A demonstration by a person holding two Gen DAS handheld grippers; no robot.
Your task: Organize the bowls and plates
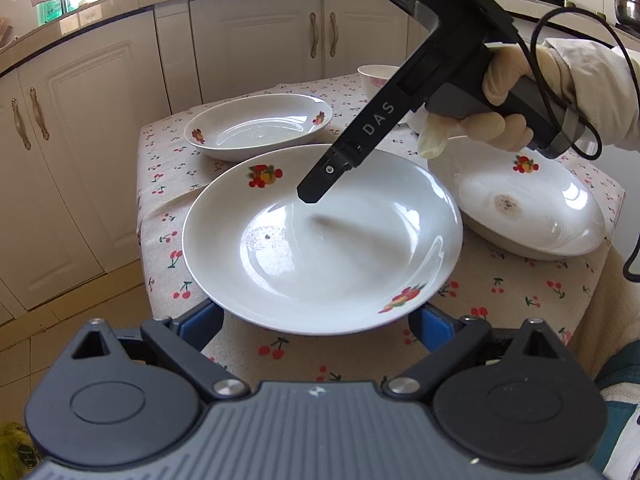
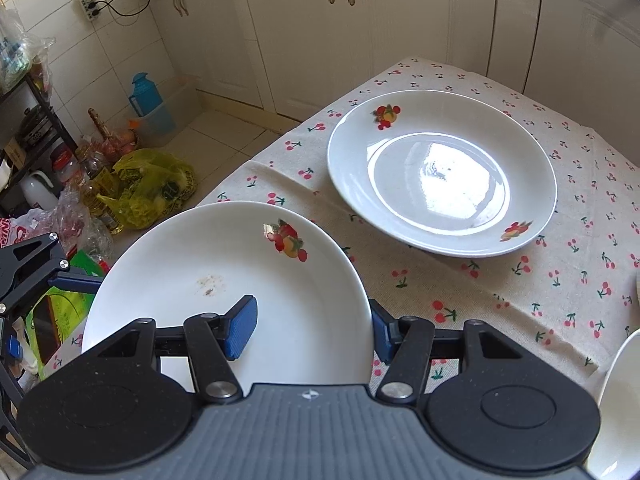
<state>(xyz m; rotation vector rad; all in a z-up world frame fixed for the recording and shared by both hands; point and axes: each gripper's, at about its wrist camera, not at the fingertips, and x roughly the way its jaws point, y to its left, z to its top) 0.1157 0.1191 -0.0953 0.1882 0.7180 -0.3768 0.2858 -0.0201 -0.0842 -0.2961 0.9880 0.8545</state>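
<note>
The right gripper (image 2: 310, 328) is pinching the rim of the near plate (image 2: 224, 280). One blue pad (image 2: 240, 332) is sitting inside the plate and the other is pressing on the outside of the rim. A plate is wide and flat, so the edge is the only part small jaws can grab.

This plate is filling the lower left of the right wrist view, and part of it is hanging out past the edge of the cherry tablecloth (image 2: 520, 280). I cannot tell if it is lifted off the cloth.

The left gripper (image 1: 320, 320) is waiting at the bottom of its view with its jaws wide apart and gripping nothing. Its pads are peeking out from under the plate's near rim, maybe to help hold it up.

A second plate (image 2: 440, 172) is lying flat at the upper right. That is probably where the near plate is going, so the plates make one pile. A stained plate (image 1: 520, 208) and a small cup (image 1: 376, 76) are sitting at the right of the left wrist view.
</note>
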